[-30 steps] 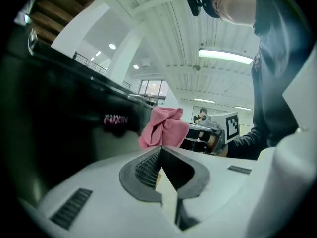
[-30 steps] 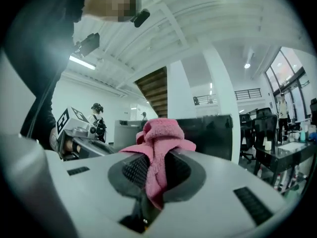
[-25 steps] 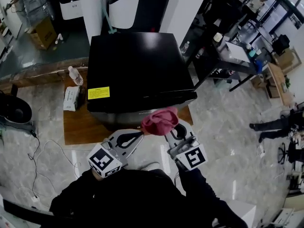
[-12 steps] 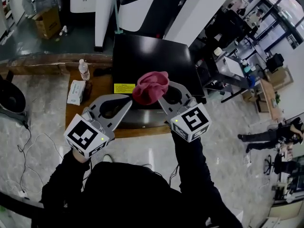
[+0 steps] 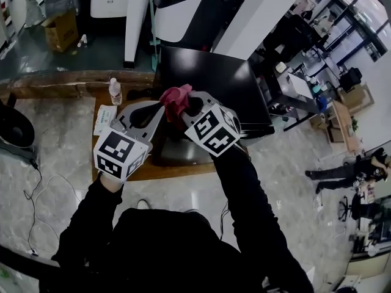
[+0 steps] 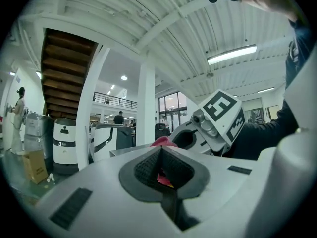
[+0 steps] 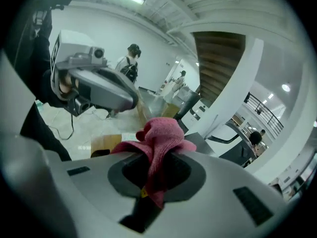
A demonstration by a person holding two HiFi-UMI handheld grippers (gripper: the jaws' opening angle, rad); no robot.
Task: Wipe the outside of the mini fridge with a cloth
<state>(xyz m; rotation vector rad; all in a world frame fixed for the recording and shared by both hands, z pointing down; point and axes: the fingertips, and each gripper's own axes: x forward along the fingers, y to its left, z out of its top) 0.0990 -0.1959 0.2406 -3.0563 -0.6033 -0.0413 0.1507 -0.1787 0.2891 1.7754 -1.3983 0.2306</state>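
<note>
No readable text, label or number in any view

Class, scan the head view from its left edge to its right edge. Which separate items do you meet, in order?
cardboard box → water bottle → pink cloth → person standing on the floor

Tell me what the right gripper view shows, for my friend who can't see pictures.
The right gripper has its jaws shut on a bunched pink cloth, which puffs up above them. The left gripper shows at the upper left, and behind are a white pillar and a few people far off.
</note>
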